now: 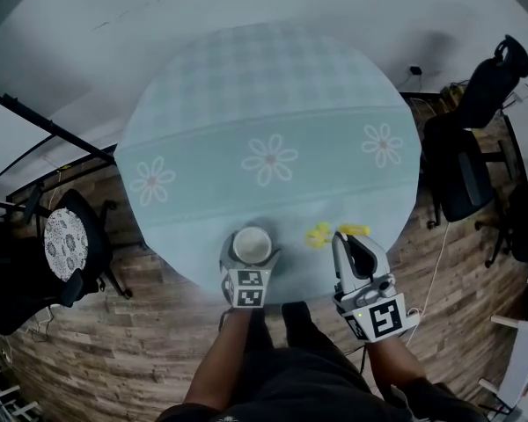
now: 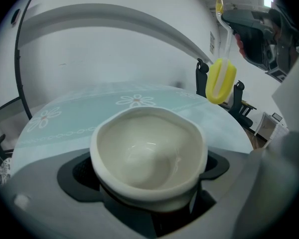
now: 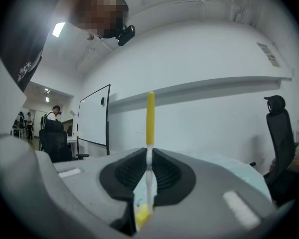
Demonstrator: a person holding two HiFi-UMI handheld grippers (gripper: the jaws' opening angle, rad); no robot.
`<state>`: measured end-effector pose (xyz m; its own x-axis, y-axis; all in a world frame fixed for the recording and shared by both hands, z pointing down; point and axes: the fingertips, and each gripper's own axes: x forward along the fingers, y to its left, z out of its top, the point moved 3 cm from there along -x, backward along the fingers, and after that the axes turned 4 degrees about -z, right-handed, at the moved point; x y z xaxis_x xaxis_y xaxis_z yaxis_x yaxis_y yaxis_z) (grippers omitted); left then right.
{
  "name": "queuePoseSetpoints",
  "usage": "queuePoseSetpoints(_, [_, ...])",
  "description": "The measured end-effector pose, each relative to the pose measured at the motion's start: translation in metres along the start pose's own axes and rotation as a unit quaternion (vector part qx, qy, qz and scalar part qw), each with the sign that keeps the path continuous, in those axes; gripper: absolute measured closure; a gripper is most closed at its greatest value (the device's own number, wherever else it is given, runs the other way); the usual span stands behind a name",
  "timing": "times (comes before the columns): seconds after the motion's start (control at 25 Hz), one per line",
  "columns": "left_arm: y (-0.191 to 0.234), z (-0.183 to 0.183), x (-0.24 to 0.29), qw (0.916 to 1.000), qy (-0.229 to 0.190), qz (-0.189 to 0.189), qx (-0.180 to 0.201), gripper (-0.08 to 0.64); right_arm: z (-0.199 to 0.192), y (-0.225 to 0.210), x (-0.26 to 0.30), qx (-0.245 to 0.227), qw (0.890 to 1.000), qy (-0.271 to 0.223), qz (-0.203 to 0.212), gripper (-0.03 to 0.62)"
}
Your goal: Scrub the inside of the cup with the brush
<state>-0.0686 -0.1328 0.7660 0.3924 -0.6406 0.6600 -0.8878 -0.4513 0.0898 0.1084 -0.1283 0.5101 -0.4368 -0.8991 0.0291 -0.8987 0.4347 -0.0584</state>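
Note:
A white cup (image 1: 252, 243) is held over the near edge of the round table (image 1: 264, 112), its mouth facing up. My left gripper (image 2: 149, 169) is shut on the cup (image 2: 148, 151), a jaw on each side of its lower wall; the inside looks bare. To its right, my right gripper (image 1: 352, 241) is shut on a brush (image 1: 318, 234) with a thin white and yellow handle (image 3: 150, 133). The handle passes upright between the pads (image 3: 165, 171). In the left gripper view the yellow brush head (image 2: 221, 80) hangs to the upper right of the cup, apart from it.
A pale blue cloth with flower prints covers the table. Black office chairs (image 1: 465, 152) stand at the right, and another chair with a patterned seat (image 1: 66, 240) at the left, on a wood floor. A whiteboard (image 3: 93, 121) and distant people show in the right gripper view.

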Motion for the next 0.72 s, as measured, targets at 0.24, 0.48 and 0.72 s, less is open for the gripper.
queuePoseSetpoints(0.24, [-0.005,0.007,-0.007,0.9997,-0.024,-0.008,0.003,-0.005,0.011,0.005,0.0,-0.001,1.0,-0.009,0.008,0.557])
queuePoseSetpoints(0.48, [-0.011,0.01,-0.028,0.9993,-0.027,-0.025,0.011,-0.009,0.03,0.011,0.001,-0.001,0.999,-0.029,0.014,0.557])
queuePoseSetpoints(0.72, [-0.018,0.026,-0.073,0.9984,-0.024,-0.023,0.046,-0.003,0.062,0.015,0.002,0.004,0.998,-0.061,0.019,0.557])
